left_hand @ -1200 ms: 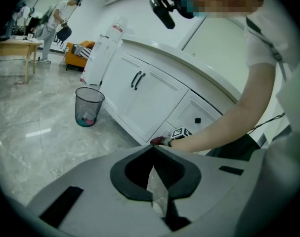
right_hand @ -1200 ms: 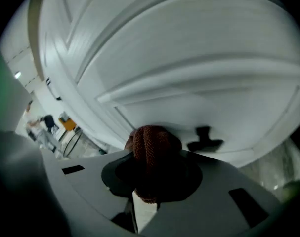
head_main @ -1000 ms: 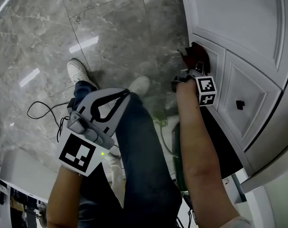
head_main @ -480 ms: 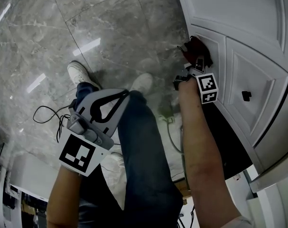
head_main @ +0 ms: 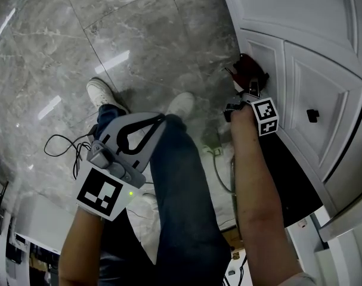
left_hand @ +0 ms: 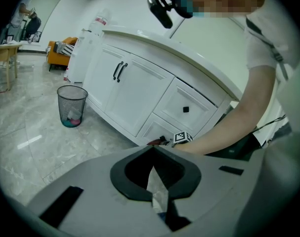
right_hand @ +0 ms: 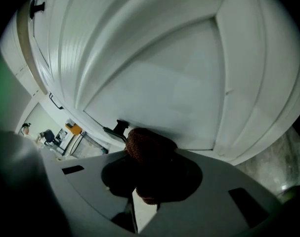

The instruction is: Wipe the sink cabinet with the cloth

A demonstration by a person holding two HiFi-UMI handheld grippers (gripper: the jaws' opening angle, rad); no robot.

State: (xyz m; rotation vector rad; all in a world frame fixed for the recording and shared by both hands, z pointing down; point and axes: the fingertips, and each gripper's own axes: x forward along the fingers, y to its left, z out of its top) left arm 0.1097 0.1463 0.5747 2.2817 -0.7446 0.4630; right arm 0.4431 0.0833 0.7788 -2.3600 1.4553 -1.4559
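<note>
The right gripper (head_main: 247,87), clamped on the bunched dark-red knitted cloth (right_hand: 147,147), holds it against the white panelled sink cabinet (head_main: 300,34) straight ahead (left gripper (head_main: 158,119), jaws together, hangs well back).

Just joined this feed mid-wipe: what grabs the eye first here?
The dark red cloth, clamped in the right claw, sits at a low white panel of the sink cabinet, near the floor. The left claw hangs shut and empty over the person's knee, away from the cabinet.
</note>
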